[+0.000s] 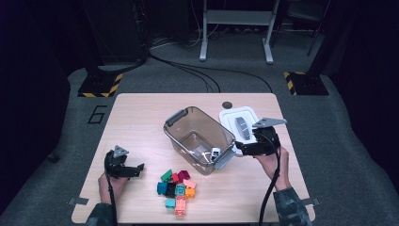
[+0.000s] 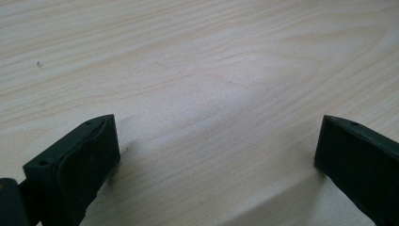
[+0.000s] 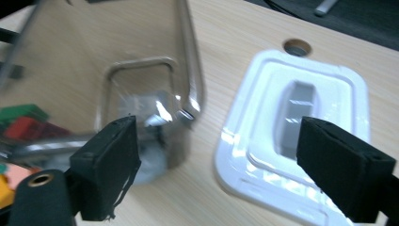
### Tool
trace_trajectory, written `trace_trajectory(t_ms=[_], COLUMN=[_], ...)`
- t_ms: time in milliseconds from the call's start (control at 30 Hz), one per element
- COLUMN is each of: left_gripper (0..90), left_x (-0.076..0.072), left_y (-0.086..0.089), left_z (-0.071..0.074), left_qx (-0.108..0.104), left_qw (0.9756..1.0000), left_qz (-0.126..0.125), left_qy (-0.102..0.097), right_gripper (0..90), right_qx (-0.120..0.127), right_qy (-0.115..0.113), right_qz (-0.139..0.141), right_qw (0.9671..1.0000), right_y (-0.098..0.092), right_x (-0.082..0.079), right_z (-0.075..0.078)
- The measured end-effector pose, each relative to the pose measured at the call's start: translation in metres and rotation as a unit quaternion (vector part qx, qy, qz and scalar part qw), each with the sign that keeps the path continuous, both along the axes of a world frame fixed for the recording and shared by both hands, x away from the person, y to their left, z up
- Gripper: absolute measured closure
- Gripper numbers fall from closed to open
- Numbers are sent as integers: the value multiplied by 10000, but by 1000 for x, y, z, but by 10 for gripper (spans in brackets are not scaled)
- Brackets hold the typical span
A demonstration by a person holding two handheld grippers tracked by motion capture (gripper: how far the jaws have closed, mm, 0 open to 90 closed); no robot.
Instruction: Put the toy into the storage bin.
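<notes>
**Clear bin stands open as right tongs hang between box and lid**

A see-through plastic bin sits near the middle of the pale wooden tabletop, its long axis running on a diagonal from the far-left corner down toward the near right. A grey latch handle caps the far-left end, and a matching one caps the near-right end. The mouth faces straight up, and a few small pieces lie on its floor. Its white lid lies flat just beside it on the right, grey grip facing up.

The right tongs hover at the bin's near-right end, spread wide with nothing between them; in the right gripper view the bin's corner stands ahead of one pad and the lid ahead of the other. The left tongs rest low over bare wood, also spread and empty, well apart from the bin. A heap of coloured toy bricks lies near the front edge between the two hands.

The bin looks light and stiff, but its smooth thin walls would likely slip and flex under a pinch. The rim or an end handle seems the surer place to take hold. The lid, flat and glossy, would best be taken by its raised grip.
</notes>
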State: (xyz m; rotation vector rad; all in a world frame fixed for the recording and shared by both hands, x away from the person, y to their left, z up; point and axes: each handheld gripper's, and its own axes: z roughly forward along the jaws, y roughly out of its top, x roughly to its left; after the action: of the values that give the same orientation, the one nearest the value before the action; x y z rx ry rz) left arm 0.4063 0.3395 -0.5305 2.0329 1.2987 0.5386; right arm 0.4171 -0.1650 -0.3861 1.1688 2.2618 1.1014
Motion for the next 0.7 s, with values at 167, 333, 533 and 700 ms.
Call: trace_trajectory(t_ms=[167,333,533,700], left_gripper=[2,2,2,2], left_x=[0,0,0,0], left_y=[0,0,0,0], left_z=[0,0,0,0], left_qx=[3,10,8,14], left_qw=[10000,10000,10000,10000], left_qz=[-3,-18,-16,-21], left_qy=[2,3,7,9], right_gripper=[73,26,0,0], right_qx=[22,51,20,21], right_qy=[60,193,392,471], right_qz=[-329,-648,-1070,-1257], right_qw=[9994,9977,9935,9909], right_y=[-24,-46,-69,-82], right_x=[-4,-8,-12,-13], right_z=[-22,-52,-96,-123])
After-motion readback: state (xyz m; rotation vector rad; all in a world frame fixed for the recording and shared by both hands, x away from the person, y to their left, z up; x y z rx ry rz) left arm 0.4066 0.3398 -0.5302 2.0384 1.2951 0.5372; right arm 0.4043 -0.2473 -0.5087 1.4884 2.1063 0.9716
